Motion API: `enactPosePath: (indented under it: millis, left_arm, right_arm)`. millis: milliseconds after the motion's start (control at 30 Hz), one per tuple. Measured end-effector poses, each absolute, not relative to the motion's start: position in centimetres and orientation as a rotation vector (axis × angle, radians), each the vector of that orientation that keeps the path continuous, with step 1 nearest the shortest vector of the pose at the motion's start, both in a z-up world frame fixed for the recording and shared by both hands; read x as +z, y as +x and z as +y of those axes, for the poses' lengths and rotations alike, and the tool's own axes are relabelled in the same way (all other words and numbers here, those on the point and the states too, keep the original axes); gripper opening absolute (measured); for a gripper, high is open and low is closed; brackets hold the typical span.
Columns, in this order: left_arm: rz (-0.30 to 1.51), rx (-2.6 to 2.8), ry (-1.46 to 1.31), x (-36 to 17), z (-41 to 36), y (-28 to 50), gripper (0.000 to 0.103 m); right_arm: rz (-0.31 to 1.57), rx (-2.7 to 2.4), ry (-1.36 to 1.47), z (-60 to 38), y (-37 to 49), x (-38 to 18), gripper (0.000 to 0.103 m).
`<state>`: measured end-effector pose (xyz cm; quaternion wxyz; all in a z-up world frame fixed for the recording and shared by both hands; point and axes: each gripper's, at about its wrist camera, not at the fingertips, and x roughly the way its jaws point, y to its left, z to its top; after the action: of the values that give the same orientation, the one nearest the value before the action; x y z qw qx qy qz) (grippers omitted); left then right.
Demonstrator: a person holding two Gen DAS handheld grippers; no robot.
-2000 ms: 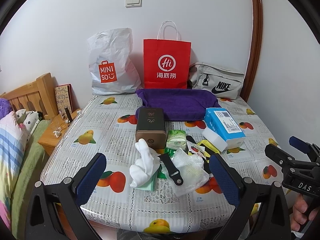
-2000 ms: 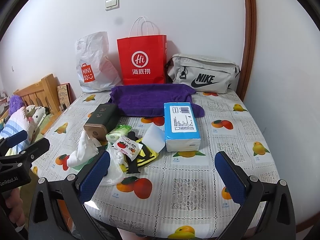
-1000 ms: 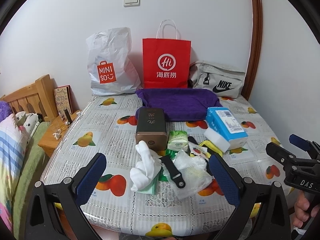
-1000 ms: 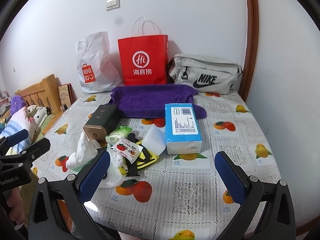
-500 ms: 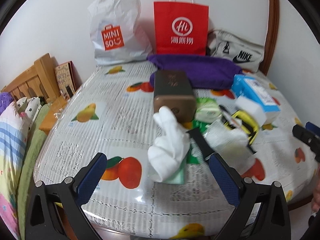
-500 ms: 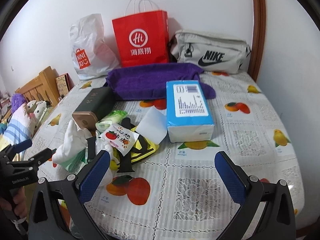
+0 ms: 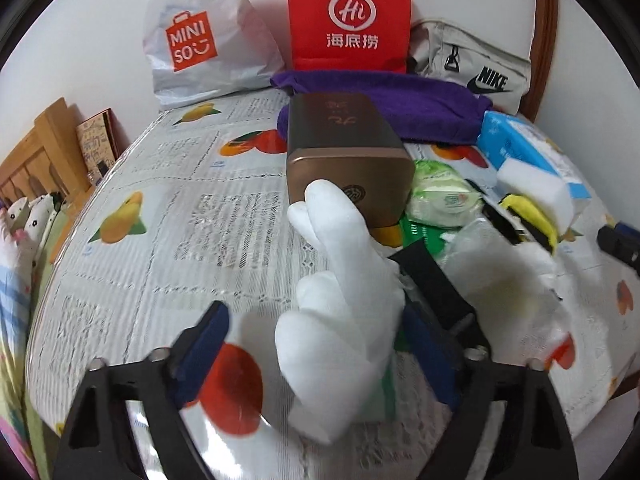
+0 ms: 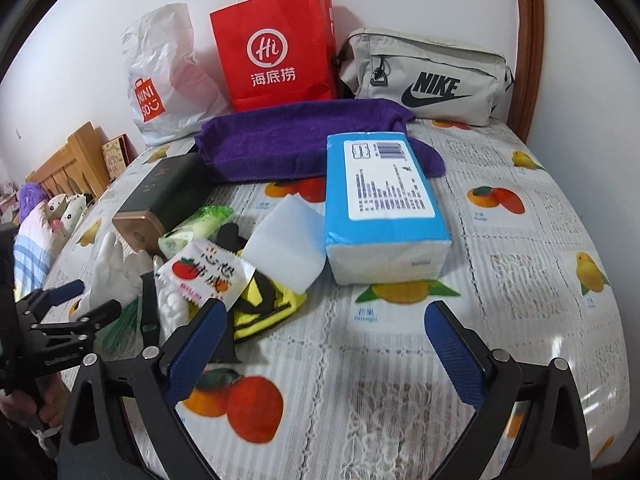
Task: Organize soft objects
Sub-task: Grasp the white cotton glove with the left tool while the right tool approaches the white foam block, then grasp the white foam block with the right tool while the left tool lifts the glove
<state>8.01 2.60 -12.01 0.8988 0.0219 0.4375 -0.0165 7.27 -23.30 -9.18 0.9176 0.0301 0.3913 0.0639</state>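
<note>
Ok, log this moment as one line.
left gripper: jaws closing around white glove, not yet gripped | right gripper: open, empty | table: cluttered

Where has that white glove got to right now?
In the left wrist view the white glove lies between the closing left claw pads, just in front of the brown box, not yet pinched.

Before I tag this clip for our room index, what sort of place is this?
Most likely a bedroom at home: a wooden headboard with striped bedding beside a fruit-print table, and shopping bags against the wall.
</note>
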Motion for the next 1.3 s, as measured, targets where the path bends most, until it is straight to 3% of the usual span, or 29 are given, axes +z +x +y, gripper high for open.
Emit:
enactPosePath:
  millis: [100, 167, 467, 567, 633, 667, 1000, 1300]
  left_arm:
    - [0.917, -0.071, 0.014, -12.6, 2.9, 8.6, 0.065]
    - [0.910, -0.099, -0.010, -12.6, 3.1, 8.5, 0.050]
    - [0.915, -0.132, -0.075, -12.7, 4.4, 8.6, 0.033]
    - [0.917, -0.132, -0.104, -12.6, 5.1, 8.5, 0.029]
    - [0.916, -0.126, -0.120, -12.5, 5.6, 8.3, 0.027]
    - [0.915, -0.121, -0.124, -12.4, 5.8, 8.2, 0.026]
    - [0.913, -0.032, -0.104, -11.6, 6.9, 7.2, 0.024]
    - [0.920, -0.008, -0.089, -11.0, 6.5, 5.9, 0.024]
  right_arm:
    - [0.802, 0.135, 0.051, -23.0, 8.3, -9.3, 0.092]
    - [0.800, 0.142, 0.043, -22.5, 8.9, -9.2, 0.088]
    - [0.729, 0.177, -0.084, -19.3, 10.2, -9.2, 0.084]
    - [0.750, 0.165, -0.116, -18.8, 11.0, -10.0, 0.058]
    - [0.730, 0.150, -0.159, -18.5, 10.9, -10.0, 0.049]
    - [0.732, 0.167, -0.167, -18.5, 10.7, -9.9, 0.035]
    - [0.691, 0.234, -0.088, -20.0, 6.8, -7.8, 0.035]
    - [0.767, 0.195, -0.073, -23.5, 3.3, -9.1, 0.036]
